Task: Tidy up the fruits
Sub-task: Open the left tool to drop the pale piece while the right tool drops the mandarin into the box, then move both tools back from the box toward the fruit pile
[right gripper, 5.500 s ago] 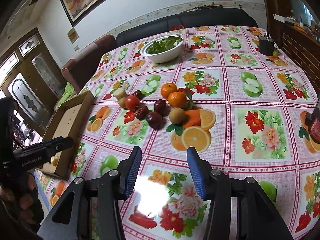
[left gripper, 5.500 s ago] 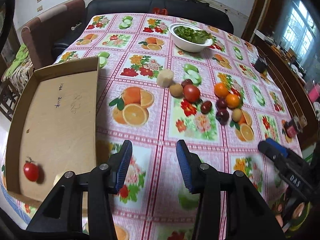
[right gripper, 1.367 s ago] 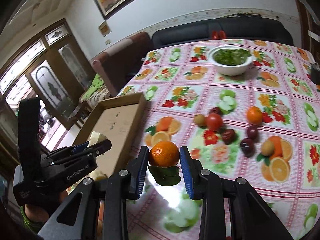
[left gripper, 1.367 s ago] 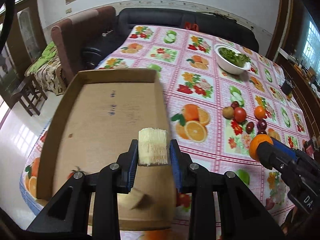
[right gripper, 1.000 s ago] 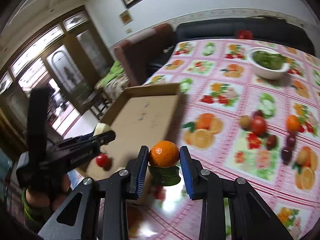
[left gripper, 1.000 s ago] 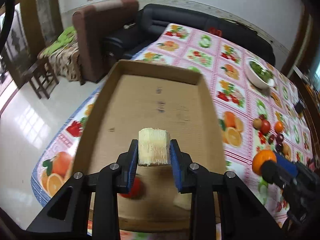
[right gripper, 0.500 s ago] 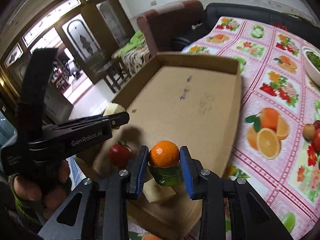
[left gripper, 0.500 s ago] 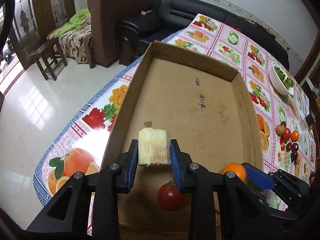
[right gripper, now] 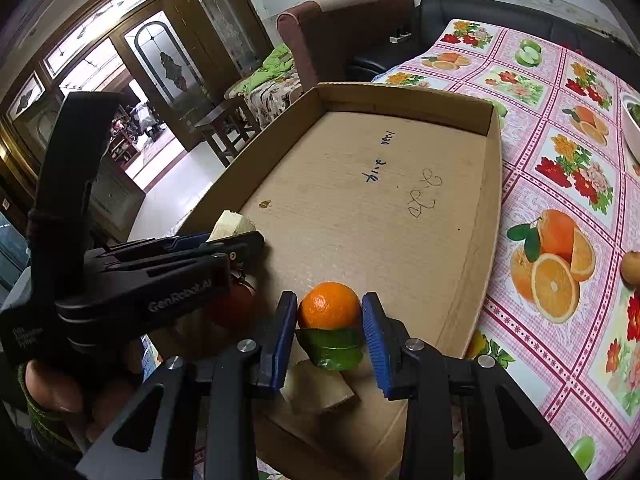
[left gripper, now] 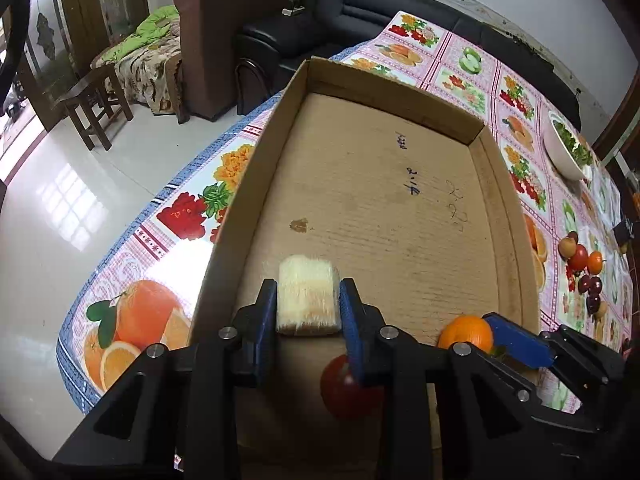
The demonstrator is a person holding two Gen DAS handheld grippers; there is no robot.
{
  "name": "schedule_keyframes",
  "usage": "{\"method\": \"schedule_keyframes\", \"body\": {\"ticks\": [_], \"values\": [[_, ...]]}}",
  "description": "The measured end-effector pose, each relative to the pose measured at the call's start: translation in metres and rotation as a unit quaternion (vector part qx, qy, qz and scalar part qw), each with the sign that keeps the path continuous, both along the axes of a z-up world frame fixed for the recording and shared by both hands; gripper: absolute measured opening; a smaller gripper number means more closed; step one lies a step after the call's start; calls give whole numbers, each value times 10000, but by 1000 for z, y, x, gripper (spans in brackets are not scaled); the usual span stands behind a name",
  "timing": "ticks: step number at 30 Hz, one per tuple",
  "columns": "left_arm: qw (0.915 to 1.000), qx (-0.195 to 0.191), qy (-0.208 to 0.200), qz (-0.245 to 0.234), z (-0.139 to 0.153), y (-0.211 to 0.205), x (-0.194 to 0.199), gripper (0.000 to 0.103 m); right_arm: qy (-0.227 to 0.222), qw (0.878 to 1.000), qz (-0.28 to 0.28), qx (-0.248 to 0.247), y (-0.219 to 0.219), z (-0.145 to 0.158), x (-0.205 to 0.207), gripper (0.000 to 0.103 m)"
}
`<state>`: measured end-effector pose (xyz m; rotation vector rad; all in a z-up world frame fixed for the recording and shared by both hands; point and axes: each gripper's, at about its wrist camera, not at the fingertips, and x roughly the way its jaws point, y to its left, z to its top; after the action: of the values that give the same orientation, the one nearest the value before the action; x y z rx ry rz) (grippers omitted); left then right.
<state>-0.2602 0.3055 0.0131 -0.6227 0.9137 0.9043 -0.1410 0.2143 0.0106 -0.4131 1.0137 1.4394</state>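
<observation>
My left gripper (left gripper: 308, 304) is shut on a pale, fibrous chunk (left gripper: 306, 298) low over the near end of the cardboard box (left gripper: 400, 100). A red tomato (left gripper: 348, 388) lies in the box just below its right finger. Seen from the right wrist, my right gripper (right gripper: 330, 320) has its jaws opening around an orange (right gripper: 330, 306) with a green leaf, low in the box (right gripper: 492, 208). A thin gap shows at the right pad. A second pale chunk (right gripper: 320, 388) lies under them. To the left, the left gripper (right gripper: 240, 240) holds its chunk (right gripper: 232, 224).
Several more fruits (left gripper: 584, 264) lie on the flowered tablecloth (left gripper: 520, 184) to the right of the box, with a white bowl of greens (left gripper: 568, 148) beyond. Sofas, a stool and the floor lie past the table's left edge. The far half of the box floor is bare.
Both grippers, open and empty over the table at first, have carried the chunk and the orange over the box and sunk low into it. The right jaws now stand slightly wider.
</observation>
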Motion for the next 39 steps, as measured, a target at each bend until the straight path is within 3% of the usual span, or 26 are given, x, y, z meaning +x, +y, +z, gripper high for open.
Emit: {"method": "schedule_keyframes", "body": {"ticks": [13, 16, 17, 27, 39], "values": [[9992, 353, -151, -110, 27, -25, 10, 30, 105, 9989, -218, 398, -35, 25, 14, 37], [9985, 483, -143, -201, 33, -35, 19, 50, 94, 9974, -440, 571, -55, 36, 26, 42], [9980, 582, -93, -215, 35, -40, 23, 51, 88, 9966, -545, 606, -63, 38, 31, 44], [9946, 876, -23, -563, 49, -74, 49, 51, 197, 9872, -1427, 690, -132, 41, 84, 44], [9911, 864, -41, -1007, 53, -109, 82, 51, 264, 9702, -2336, 584, -210, 25, 132, 44]]}}
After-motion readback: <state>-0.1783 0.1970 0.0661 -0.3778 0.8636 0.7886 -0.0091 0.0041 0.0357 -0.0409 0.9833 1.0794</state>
